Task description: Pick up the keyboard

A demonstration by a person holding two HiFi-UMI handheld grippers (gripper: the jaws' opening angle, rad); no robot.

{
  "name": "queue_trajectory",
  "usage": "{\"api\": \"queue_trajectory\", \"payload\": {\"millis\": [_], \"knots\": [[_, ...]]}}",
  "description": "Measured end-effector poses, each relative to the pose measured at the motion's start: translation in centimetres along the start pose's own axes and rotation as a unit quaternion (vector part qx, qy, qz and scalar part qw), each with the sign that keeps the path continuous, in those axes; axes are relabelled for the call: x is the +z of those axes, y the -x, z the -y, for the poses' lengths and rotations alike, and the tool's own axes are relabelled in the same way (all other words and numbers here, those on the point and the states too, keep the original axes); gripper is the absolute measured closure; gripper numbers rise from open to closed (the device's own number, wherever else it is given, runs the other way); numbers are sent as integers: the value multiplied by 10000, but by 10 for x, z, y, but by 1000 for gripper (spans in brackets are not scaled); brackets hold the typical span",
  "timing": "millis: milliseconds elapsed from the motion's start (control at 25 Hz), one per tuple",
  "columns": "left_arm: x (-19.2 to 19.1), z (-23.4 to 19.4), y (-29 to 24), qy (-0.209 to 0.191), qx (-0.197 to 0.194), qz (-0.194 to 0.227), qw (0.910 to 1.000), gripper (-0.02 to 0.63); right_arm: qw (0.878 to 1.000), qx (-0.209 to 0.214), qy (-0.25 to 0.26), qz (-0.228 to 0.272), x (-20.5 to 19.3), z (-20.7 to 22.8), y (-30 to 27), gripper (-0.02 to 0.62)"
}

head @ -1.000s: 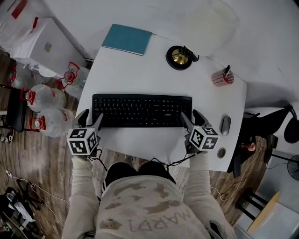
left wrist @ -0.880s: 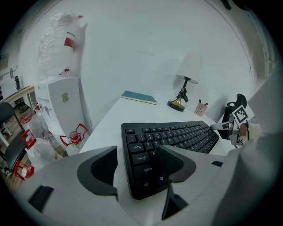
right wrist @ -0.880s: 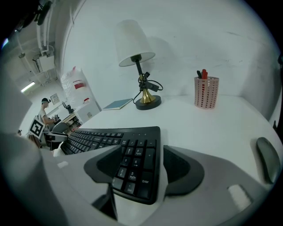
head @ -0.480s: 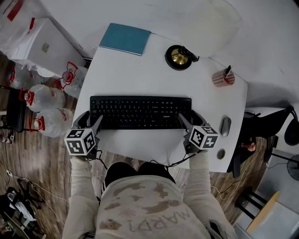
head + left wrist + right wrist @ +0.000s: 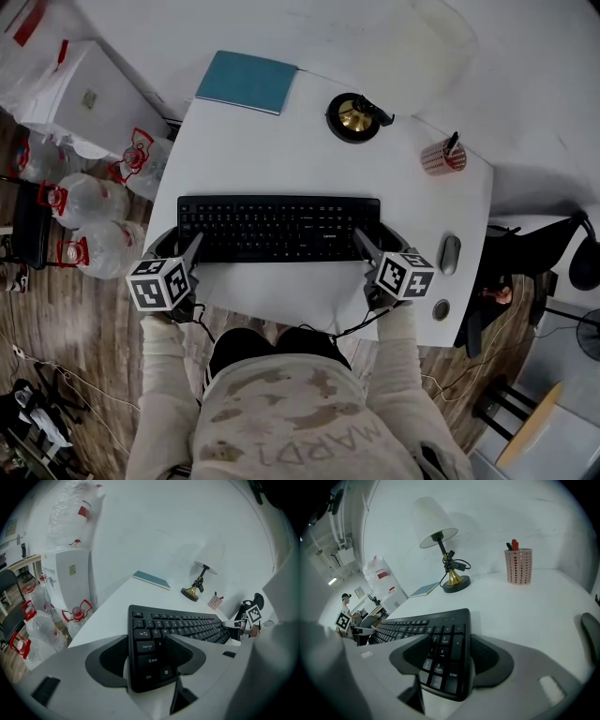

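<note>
Looking down at the black keyboard (image 5: pixel 278 228), I see it lying flat across the near half of the white counter (image 5: pixel 281 141), long side toward me, with a claw at each short end. My left claw (image 5: pixel 181 244) straddles the near-left corner: its own view has the Ctrl, Shift and Caps Lock keys between the jaws, which stand wide and have just been closing a little, with a sliver of white counter showing between the outer pad and the keyboard's edge. My right claw (image 5: pixel 377 239) straddles the near-right corner the same way, number-pad keys and Enter between its jaws; these too are wide and have just been closing, the outer pad close against the keyboard's end, though I cannot tell whether it presses. Just right of that claw lies a grey mouse (image 5: pixel 450 254), and a small round disc (image 5: pixel 441 308) sits near the counter's front-right corner. Behind the keyboard, well apart from it, stand a desk lamp (image 5: pixel 354 116) on a dark round base, a pink mesh pen cup (image 5: pixel 444 157) farther right, and a teal book (image 5: pixel 246 82) at the back-left corner. Off the counter's left side, water bottles (image 5: pixel 89 199) crowd the wooden floor beside a white cabinet (image 5: pixel 80 94). Both forearms in pale sleeves reach up from the bottom of the head view, each claw tipped down toward the counter, marker cubes facing upward.
</note>
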State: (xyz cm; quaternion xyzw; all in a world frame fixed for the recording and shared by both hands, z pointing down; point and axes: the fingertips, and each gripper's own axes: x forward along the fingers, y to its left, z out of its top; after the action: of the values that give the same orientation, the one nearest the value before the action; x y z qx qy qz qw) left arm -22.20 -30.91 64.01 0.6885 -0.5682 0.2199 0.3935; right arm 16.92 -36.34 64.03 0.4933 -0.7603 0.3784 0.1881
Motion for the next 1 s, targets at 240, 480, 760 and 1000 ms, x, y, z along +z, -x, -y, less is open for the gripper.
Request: {"api": "queue_trajectory", "payload": {"millis": [240,480,760,1000], "knots": [[14,3,17,-134,36,361,9993,357,9995,-27,152,280,9,-10,12,308],[34,13,44,-274,28,875,9958,357,9955,-62,441,833,34,-27,38,308],[60,26,73,-459,-24,1372,9895,357,9883,-179,714,1335,61,-43,70,308],[78,39,102,-647,-61,1727,9828,357,9828,-180,778,1665,75,-55,98,308]]}}
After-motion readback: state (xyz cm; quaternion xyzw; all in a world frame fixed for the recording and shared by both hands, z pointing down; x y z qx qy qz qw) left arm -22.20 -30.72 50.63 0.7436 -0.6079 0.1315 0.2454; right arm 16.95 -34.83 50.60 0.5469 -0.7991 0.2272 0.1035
